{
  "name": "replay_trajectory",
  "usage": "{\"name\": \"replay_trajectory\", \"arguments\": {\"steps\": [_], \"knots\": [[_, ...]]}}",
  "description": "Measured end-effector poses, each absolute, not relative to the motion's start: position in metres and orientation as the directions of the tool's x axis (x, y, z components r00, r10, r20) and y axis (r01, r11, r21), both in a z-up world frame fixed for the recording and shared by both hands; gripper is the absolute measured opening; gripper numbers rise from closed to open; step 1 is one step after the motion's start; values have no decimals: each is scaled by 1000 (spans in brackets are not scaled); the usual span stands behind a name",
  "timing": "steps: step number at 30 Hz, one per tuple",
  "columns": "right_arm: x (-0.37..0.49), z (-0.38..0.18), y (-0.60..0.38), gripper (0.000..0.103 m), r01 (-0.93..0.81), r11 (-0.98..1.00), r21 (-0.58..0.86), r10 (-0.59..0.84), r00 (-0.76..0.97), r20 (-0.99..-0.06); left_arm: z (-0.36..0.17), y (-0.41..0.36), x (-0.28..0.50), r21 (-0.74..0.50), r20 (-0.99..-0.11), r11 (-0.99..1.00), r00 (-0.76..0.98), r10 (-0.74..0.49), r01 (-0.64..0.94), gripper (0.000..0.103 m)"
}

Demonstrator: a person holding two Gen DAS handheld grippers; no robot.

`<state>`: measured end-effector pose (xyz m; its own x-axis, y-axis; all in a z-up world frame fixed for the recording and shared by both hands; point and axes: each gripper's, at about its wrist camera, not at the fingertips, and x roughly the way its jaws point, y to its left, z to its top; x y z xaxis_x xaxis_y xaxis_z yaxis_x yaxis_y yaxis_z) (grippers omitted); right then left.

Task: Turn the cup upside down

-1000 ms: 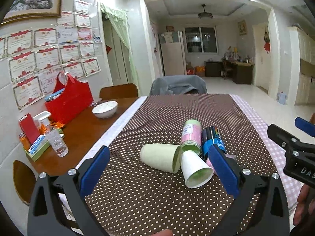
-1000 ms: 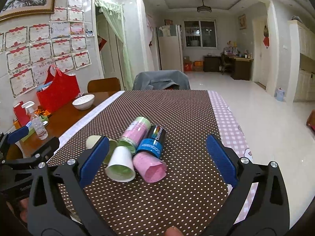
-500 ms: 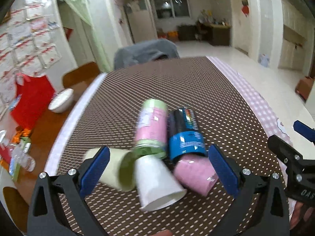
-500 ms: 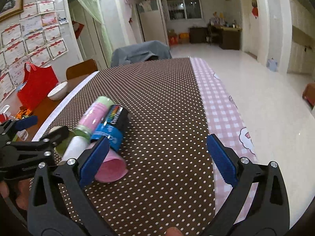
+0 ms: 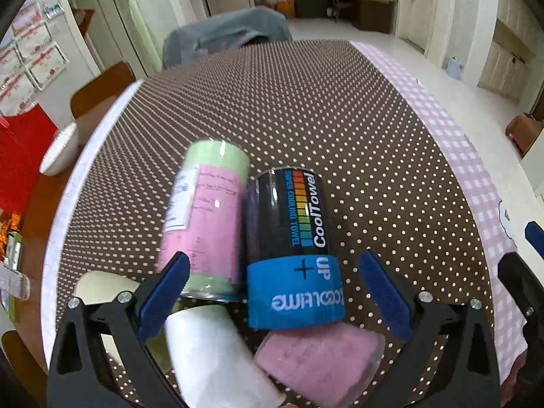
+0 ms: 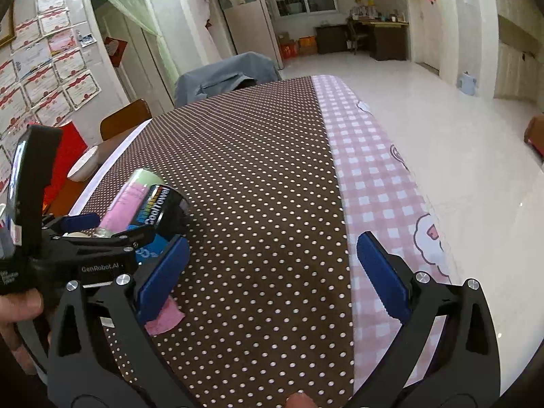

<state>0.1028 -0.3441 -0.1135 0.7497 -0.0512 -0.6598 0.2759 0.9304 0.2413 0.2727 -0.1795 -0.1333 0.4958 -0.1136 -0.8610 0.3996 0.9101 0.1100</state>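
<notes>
The white paper cup [image 5: 217, 357] is lying on its side just inside the wide-open left hand-held gripper [image 5: 272, 292], near its left finger.

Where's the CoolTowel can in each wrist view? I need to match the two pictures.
Left wrist: CoolTowel can lies centre frame, between the open left tongs.
Right wrist: the can is at far left, partly hidden behind the left tongs.
Shared landmark: the grey-covered chair at the table's far end.

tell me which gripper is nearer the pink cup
Left. The left gripper hangs right over the pink cup, jaws open; the right gripper sits off to its right.
</notes>
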Motion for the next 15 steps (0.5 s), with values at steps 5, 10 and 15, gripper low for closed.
{"name": "replay_trajectory", "arguments": {"steps": [5,10,15], "knots": [[106,-117,-351,97,287,924,254,-48,745,-665,-138,-185,283,97,-870,907,478,-122,409,98],[106,-119,-353,97,290,920,263,-44,744,-667,-158,-192,302,23,-914,903,375,-155,430,94],[106,-120,-356,97,295,918,264,-46,743,-668,-170,-196,312,40,-924,904,361,-129,425,82]]}}
